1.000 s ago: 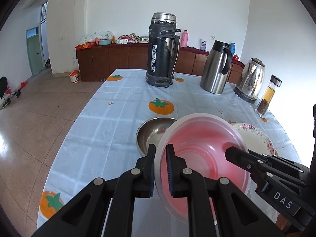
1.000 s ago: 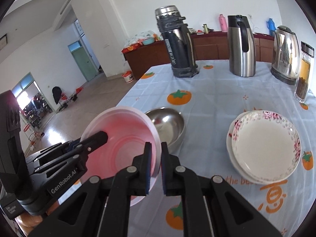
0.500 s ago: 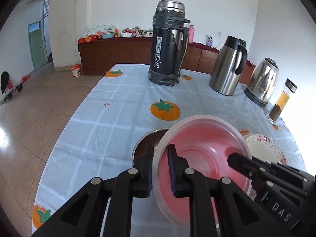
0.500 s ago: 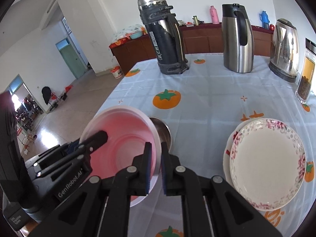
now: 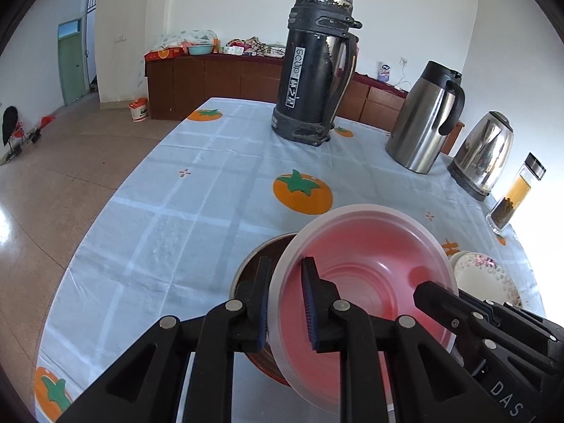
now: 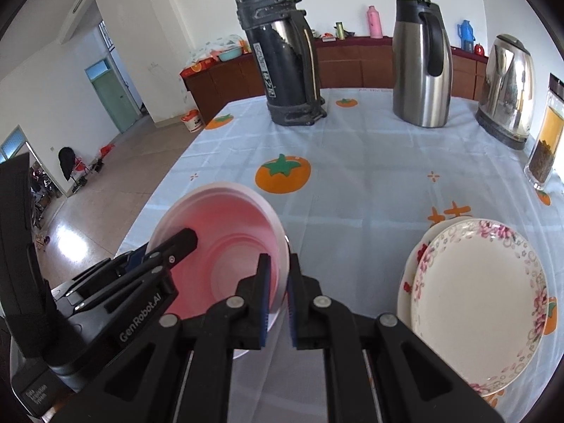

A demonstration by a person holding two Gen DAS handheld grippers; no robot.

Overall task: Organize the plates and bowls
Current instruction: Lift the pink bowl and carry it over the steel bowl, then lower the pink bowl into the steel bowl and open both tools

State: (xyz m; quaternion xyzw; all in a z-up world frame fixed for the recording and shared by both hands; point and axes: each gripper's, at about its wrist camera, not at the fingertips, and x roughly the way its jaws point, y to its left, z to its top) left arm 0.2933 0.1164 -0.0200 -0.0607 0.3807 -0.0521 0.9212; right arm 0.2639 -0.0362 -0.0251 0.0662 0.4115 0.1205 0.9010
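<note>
Two claws share the pink bowl [image 5: 366, 275], tilted directly over the steel bowl [image 5: 261, 257] on the desk [image 5: 197, 190]. Left claw [image 5: 285, 299] straddles its nine o'clock rim, jaws opening and pads coming away; right claw [image 6: 278, 296] pinches the three o'clock rim shut, so it alone carries the bowl.

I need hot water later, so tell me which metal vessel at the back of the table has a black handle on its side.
The middle one, the brushed-steel jug with its black handle.
</note>
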